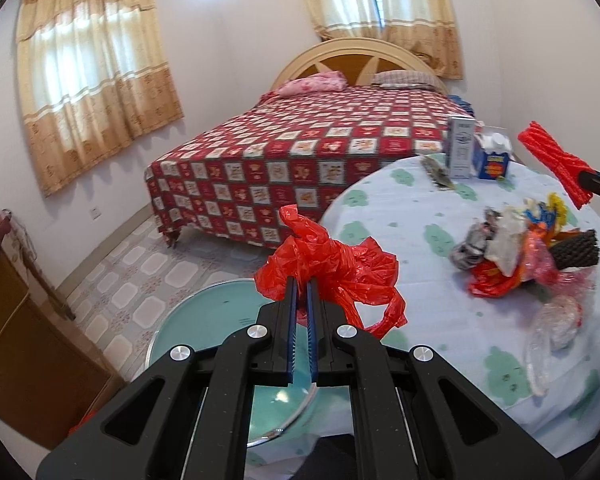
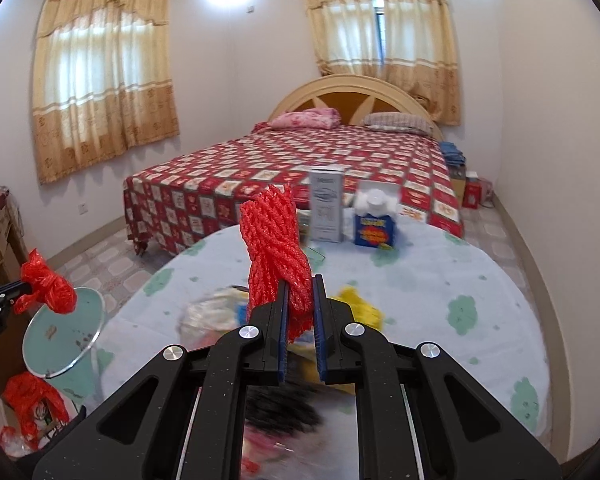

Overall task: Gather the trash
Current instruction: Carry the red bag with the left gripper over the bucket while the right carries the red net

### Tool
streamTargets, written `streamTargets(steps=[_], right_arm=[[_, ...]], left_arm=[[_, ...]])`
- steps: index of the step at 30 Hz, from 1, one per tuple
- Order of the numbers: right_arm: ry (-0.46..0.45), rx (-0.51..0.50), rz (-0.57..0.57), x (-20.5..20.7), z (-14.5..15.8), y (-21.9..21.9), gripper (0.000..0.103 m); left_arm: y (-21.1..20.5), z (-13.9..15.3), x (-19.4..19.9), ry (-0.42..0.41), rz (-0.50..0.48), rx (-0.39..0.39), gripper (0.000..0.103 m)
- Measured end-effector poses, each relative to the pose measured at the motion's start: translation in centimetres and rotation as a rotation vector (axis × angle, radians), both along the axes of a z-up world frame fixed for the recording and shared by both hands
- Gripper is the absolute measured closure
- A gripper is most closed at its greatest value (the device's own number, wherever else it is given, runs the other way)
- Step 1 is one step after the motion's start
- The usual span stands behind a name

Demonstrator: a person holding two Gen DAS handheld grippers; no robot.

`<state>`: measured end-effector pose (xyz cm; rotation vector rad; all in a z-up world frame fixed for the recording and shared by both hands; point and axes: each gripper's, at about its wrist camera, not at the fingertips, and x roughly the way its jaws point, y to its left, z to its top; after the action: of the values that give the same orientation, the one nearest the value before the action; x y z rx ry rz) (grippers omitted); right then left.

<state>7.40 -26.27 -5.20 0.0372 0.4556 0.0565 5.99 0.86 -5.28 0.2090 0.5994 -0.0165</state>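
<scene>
My left gripper point(image 1: 302, 280) is shut on a crumpled red plastic bag point(image 1: 332, 268) and holds it in the air over the gap between a round table point(image 1: 400, 216) and a round glass stool point(image 1: 204, 312). My right gripper point(image 2: 300, 282) is shut on a red foam net sleeve point(image 2: 278, 248), held upright above the table point(image 2: 420, 280). The sleeve also shows at the right of the left wrist view point(image 1: 556, 160). The red bag shows at the left of the right wrist view point(image 2: 46, 284). A pile of mixed wrappers and bags point(image 1: 528, 248) lies on the table's right side.
A white carton point(image 1: 462, 148) and a blue box point(image 1: 494, 160) stand at the table's far edge. A bed with a red checked cover point(image 1: 308, 152) stands beyond. A wooden cabinet point(image 1: 24, 332) is at the left. Red bags point(image 2: 32, 404) lie on the floor by the stool point(image 2: 64, 332).
</scene>
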Motion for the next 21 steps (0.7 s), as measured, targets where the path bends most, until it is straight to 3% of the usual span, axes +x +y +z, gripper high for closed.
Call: streamTargets(steps=[21], right_arm=[[0.023, -0.066, 0.223, 4.7, -1.1, 10.6, 0.091]], left_arm=[[7.4, -1.3, 1.3, 0.026, 0.191, 0.035, 0.098]])
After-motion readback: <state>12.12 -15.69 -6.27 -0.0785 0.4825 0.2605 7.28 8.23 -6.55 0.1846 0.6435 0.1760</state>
